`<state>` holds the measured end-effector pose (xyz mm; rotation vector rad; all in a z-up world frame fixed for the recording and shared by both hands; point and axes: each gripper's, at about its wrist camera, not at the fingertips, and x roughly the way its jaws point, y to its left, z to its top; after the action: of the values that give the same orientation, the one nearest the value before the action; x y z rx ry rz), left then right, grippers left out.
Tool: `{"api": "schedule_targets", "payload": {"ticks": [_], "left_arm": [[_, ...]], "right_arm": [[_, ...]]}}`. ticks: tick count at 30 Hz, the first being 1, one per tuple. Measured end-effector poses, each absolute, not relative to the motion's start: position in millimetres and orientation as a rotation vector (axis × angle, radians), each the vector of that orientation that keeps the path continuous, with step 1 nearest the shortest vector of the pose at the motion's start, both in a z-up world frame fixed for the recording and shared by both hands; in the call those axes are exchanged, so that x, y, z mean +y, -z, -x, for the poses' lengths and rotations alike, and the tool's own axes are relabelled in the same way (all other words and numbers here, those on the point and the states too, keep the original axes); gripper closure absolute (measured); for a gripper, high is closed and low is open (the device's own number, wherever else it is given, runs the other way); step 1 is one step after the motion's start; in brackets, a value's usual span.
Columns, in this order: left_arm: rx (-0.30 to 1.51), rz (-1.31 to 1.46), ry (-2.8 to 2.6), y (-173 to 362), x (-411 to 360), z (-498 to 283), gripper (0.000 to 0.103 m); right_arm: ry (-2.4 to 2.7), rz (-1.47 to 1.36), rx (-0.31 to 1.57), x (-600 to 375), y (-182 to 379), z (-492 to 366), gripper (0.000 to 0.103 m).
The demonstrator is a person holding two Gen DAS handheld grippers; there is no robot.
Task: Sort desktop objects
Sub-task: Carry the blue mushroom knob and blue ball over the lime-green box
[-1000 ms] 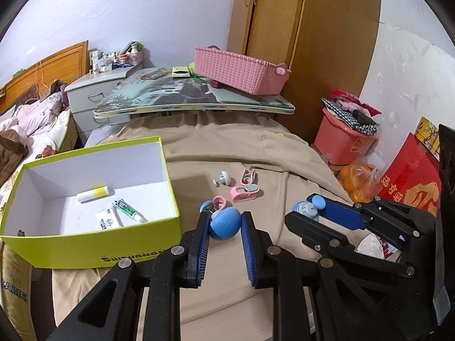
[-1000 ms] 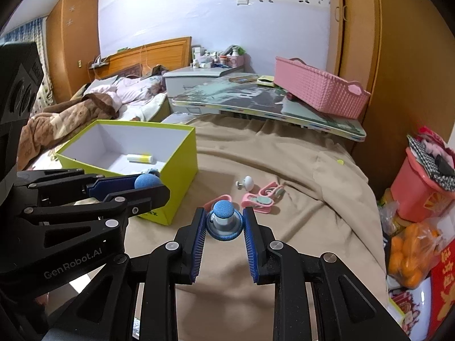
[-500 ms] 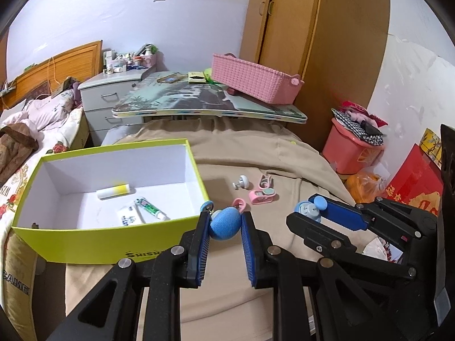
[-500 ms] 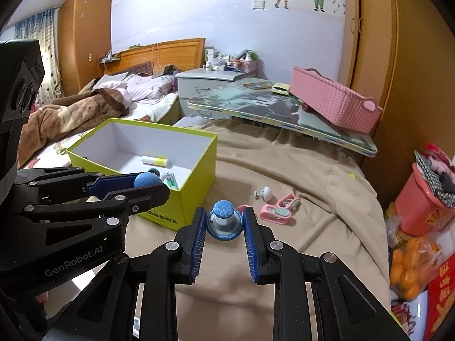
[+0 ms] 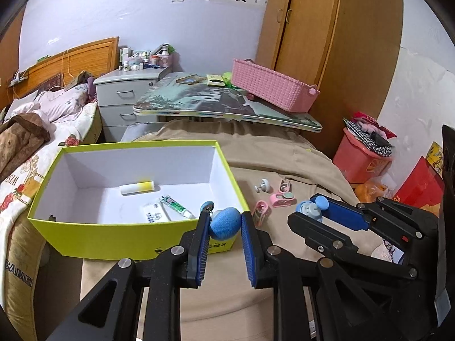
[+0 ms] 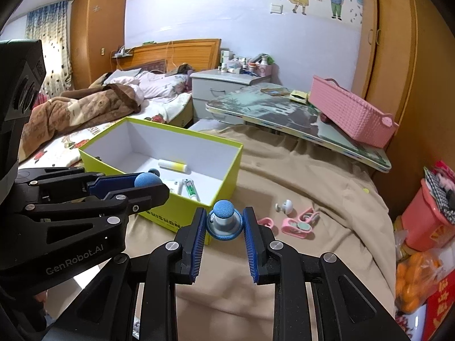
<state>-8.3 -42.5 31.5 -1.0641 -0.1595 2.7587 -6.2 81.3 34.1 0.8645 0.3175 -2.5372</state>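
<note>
We hold a small blue foam-headed knob in each gripper, left gripper and right gripper pinching light, squashy caps best gripped across the stiffer base, the yellow-green box at ten o'clock.

Surface: a tan cloth is covering it, lying in soft folds.
Box: a yellow-green box with a white inside is sitting open on the left part of the cloth.
Clips: pink clips are lying close together on the cloth just right of the box.
Knob: a small white knob is resting just beside the clips, on the far side.
Board: a picture-printed board is lying at the far edge, carrying a pink basket.
</note>
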Motion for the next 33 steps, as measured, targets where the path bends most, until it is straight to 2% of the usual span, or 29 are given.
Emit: {"api": "schedule_targets", "payload": {"ticks": [33], "left_arm": [[-0.253, 1.094, -2.882, -31, -118, 13, 0.08]], "right_arm": [[2.429, -0.846, 0.394, 12, -31, 28, 0.076]]}}
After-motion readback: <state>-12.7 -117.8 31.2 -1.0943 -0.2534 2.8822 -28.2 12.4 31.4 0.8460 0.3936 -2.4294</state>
